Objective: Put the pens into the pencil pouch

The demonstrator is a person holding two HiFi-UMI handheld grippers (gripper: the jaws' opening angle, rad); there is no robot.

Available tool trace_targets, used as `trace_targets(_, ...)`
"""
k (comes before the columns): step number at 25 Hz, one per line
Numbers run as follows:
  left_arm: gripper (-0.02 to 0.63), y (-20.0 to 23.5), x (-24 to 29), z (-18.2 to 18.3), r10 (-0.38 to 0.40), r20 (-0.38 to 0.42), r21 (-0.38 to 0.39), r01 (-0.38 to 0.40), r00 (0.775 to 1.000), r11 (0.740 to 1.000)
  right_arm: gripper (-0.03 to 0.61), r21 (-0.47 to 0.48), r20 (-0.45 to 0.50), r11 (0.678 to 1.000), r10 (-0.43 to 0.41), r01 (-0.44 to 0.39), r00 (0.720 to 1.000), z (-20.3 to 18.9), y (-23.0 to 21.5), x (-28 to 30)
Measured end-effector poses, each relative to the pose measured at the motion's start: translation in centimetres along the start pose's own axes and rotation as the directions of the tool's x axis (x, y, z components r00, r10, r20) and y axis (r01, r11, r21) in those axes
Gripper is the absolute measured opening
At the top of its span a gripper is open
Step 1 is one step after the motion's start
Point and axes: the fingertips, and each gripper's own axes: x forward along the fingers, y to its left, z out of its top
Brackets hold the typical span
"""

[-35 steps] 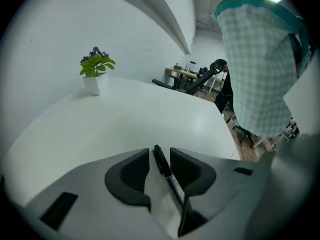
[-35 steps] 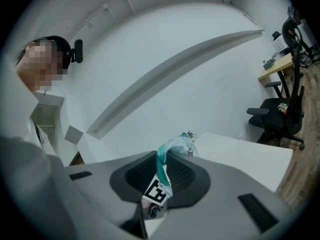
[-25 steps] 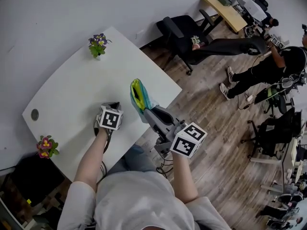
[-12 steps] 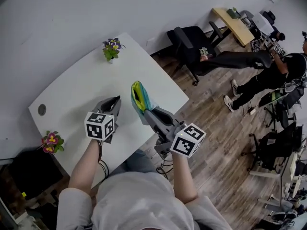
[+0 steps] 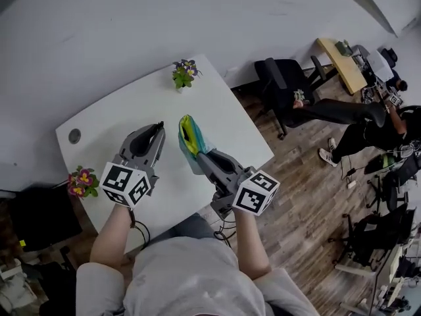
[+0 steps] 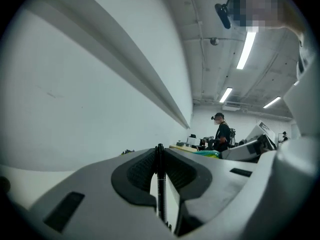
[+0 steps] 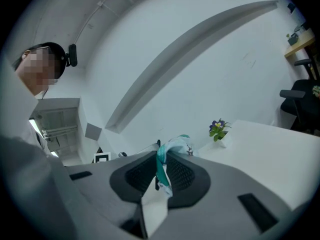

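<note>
Head view gives us both grippers held level over the near half of the white table [image 5: 223, 114] with rounded corners. Our left gripper [image 5: 156, 130], grey with a marker cube at its rear, hangs above the surface toward the near left corner. Its jaws are clenched on a slim black pen [image 6: 160, 189], which the left gripper view shows standing upright between the ribbed pads, its end rising just above them. We cannot make the pen out from the head view.

Our right gripper [image 5: 199, 157] is just beside the left one, over the middle of the near edge. It is grasping the soft fabric pencil pouch [image 5: 189, 135], yellow-green and light blue, by its lower end. The pouch stands up from the jaws, clear of the surface, with its yellow-green side turned toward the left gripper's tips, which are near it but apart from it. Right gripper view shows a fold of teal and white pouch fabric pinched between the dark pads, the rest curling over above them.

On the surface we see a small pot of purple flowers [image 5: 185, 73] at the far right corner, a second pot of pink and yellow flowers [image 5: 81, 182] on the left edge, and a round grey cable hole [image 5: 74, 135] by the far left corner. Beyond the right edge a black office chair [image 5: 279, 84] stands on the wood floor [image 5: 309, 196].
</note>
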Motion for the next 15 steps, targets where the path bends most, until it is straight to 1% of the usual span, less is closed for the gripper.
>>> trace_targets(3,0.072,0.3,-1.4,3.1,0.018,0.097,0.023,-0.02,0.995,1.0,0.073,0.007,-0.027,0.999,0.043,-0.042,0.999,-0.3,0.4,1.6)
trace_targets(6,0.072,0.6,-2.8,6.0,0.027,0.192,-0.001,-0.027,0.981,1.0,0.074,0.006,-0.054,0.996,0.085,-0.085,0.995,-0.6,1.1,3.0)
trace_targets(8,0.072,1.0,-3.6,7.8,0.038,0.256,-0.015,-0.035,0.966,0.999,0.074,0.008,-0.07,0.994,0.112,-0.112,0.991,-0.9,1.4,3.8)
trace_targets(11,0.072,1.1,-4.6,10.4,0.044,0.338,-0.011,-0.042,0.94,0.999,0.072,0.013,-0.09,0.989,0.148,-0.147,0.985,-1.1,1.9,4.8)
trace_targets(15,0.072,1.1,-5.3,12.8,0.038,0.422,-0.022,-0.032,0.906,0.999,0.074,0.02,-0.107,0.982,0.188,-0.187,0.976,-1.3,2.5,5.8)
